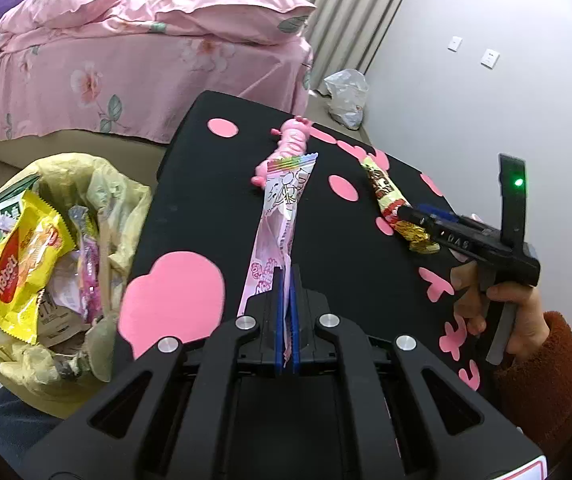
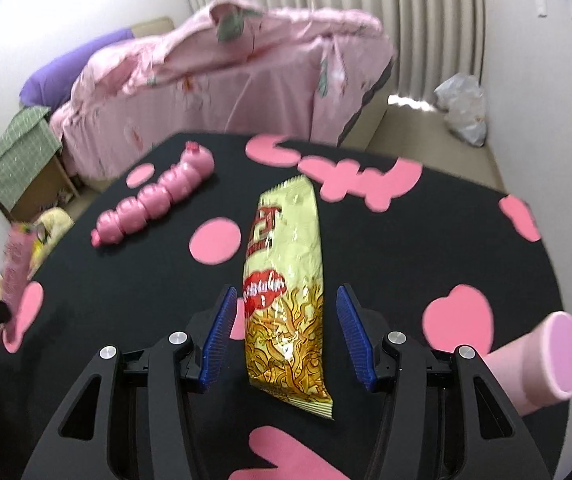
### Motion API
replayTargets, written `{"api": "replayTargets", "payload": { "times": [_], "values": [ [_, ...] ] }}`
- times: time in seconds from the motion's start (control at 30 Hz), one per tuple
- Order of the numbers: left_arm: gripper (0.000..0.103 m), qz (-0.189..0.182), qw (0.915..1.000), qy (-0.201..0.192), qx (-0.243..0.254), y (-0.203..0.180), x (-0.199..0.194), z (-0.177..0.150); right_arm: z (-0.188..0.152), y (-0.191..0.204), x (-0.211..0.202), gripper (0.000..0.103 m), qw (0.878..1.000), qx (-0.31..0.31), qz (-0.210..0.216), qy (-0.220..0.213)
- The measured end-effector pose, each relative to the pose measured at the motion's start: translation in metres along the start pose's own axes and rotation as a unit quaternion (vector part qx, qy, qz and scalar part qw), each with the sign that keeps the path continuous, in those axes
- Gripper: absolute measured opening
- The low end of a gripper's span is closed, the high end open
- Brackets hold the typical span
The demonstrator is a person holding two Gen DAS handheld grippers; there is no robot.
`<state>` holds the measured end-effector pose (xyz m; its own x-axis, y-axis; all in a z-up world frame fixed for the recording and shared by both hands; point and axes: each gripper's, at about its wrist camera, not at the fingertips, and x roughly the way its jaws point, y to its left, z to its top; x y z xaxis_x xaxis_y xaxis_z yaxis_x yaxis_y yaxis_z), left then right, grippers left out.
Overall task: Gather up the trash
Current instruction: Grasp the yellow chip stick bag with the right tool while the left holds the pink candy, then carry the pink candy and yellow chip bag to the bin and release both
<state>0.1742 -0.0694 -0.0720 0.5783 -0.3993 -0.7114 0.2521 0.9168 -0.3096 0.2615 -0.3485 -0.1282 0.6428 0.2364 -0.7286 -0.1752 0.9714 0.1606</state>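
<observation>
Pink-quilted bed (image 1: 126, 60), pleated curtains (image 1: 345, 8), white wall (image 1: 465, 100), beige floor (image 2: 405, 120)

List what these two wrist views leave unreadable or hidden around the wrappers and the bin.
- Gold snack wrapper: print smeared by motion blur in the right wrist view; in the left wrist view the right gripper covers its near end.
- Pink wrapper: near end hidden between the left gripper pads; a blurred sliver at the right wrist view's left edge.
- Trash bin: its depth buried under the yellow packet; base cut off.
</observation>
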Motion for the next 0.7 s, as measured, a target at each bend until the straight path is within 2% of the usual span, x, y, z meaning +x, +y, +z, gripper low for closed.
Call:
{"api": "replayTargets", "payload": {
  "times": [0.03, 0.13, 0.4, 0.7],
  "values": [
    [0.002, 0.001, 1.0000, 0.000, -0.003, 0.002, 0.000, 0.000, -0.002, 0.000, 0.003, 0.032, 1.000, 0.001, 0.010, 0.009],
    [0.002, 0.001, 0.9999, 0.000, -0.011, 0.008, 0.001, 0.000, -0.006, 0.006, -0.006, 0.025, 1.000, -0.004, 0.021, 0.006],
    [0.002, 0.007, 0.9993, -0.033, -0.018, 0.019, -0.022, 0.007, 0.000, 0.047, -0.065, 0.023, 0.997, -0.047, 0.045, -0.045],
    [0.002, 0.071, 0.9918, -0.092, -0.055, 0.073, -0.080, 0.014, 0.022, 0.133, -0.098, 0.023, 0.982, -0.121, 0.121, -0.080]
  ]
}}
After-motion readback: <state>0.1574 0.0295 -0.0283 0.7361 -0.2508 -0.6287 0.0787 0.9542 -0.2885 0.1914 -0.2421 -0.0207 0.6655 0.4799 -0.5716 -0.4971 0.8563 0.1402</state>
